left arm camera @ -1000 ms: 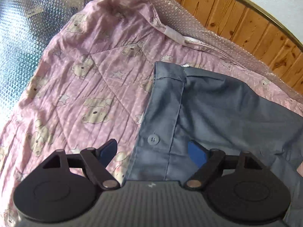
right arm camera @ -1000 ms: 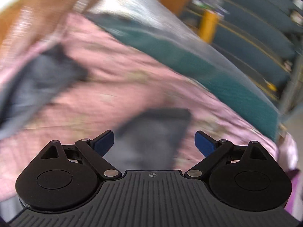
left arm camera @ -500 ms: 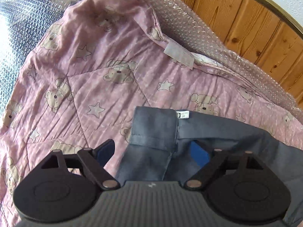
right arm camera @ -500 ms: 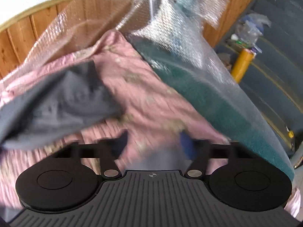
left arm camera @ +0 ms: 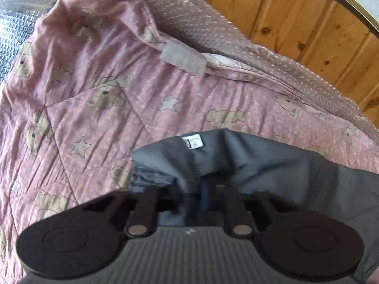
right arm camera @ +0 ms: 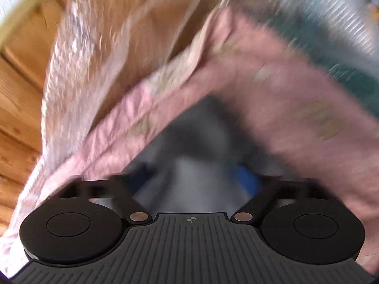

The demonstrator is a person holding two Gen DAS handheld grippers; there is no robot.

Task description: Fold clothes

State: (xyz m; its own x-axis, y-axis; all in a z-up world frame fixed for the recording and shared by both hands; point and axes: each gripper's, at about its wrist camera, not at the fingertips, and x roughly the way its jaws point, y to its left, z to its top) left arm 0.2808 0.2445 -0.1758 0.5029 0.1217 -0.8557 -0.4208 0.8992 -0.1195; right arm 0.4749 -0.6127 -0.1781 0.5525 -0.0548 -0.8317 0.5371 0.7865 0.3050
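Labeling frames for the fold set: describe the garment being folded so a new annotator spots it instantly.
Start at the pink bear-and-star quilt spread below the wood-panelled wall. On its near side, right at the left gripper, lies the grey shirt. It is the only plain, unpatterned cloth there, slate grey with a small white label at its collar edge.

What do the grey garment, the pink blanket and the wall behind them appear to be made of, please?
Grey garment: thin matte woven cloth, probably cotton; it creases softly. Pink blanket: quilted printed fabric, with stitched diamond lines and fine wrinkles. Wall: varnished wooden planks, knots and grain showing.
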